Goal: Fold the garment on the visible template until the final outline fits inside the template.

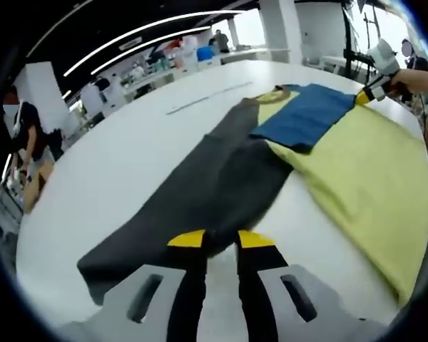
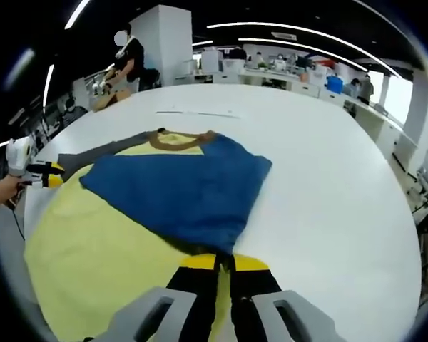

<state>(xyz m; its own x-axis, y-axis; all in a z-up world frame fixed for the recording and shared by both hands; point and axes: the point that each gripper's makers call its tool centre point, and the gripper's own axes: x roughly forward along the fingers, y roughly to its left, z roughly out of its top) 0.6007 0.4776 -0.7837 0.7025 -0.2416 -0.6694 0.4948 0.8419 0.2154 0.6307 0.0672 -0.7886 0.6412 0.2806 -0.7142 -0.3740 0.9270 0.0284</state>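
Now my left gripper (image 1: 221,242) pinches the grey sleeve (image 1: 200,192), jaws closed. My right gripper (image 2: 225,265) clamps the blue sleeve (image 2: 185,185); I should carry both inward together, flat.

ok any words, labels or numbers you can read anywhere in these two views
None can be read.
The garment, with its grey, yellow and blue panels, shows no print or tag.
The white table bears no readable marks.
Items on the far benches are too small and blurred to read.
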